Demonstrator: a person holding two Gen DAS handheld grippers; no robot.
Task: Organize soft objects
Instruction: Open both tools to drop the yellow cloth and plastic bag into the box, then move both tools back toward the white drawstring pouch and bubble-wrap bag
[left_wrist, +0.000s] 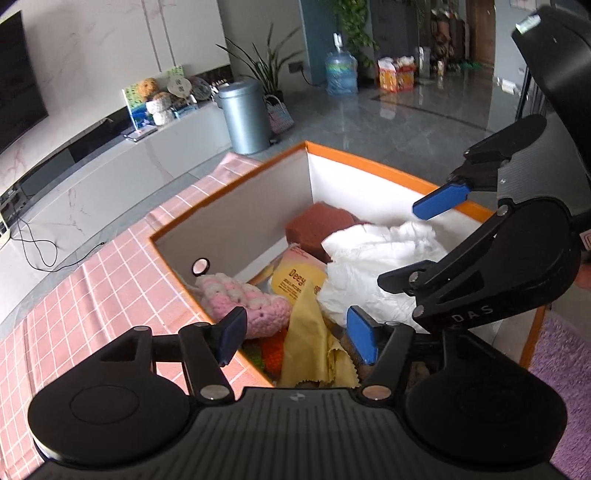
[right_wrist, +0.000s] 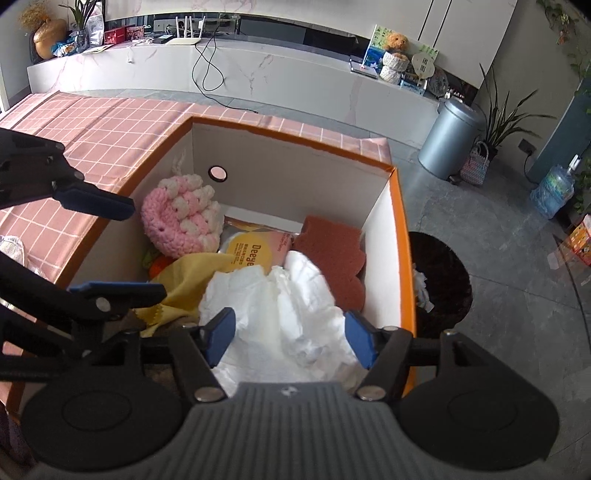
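we are hovering our left gripper (left_wrist: 297, 338) and right gripper (right_wrist: 291, 339), jaws apart and empty, over the orange box (right_wrist: 400, 221). inside are lying the white cloth (right_wrist: 291, 295), pink knit (right_wrist: 181, 221), yellow cloth (left_wrist: 314, 339) and brown sponge (right_wrist: 332, 247), so we are judging the sorting nearly finished

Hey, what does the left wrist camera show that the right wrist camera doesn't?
Only the left wrist view: a purple rug at the box's right, and a TV.

Only the right wrist view: a dark bin holding crumpled paper beside the box.

Both: the orange-rimmed box with the pink crocheted piece, yellow cloth, white cloth and brown sponge, both tools open.
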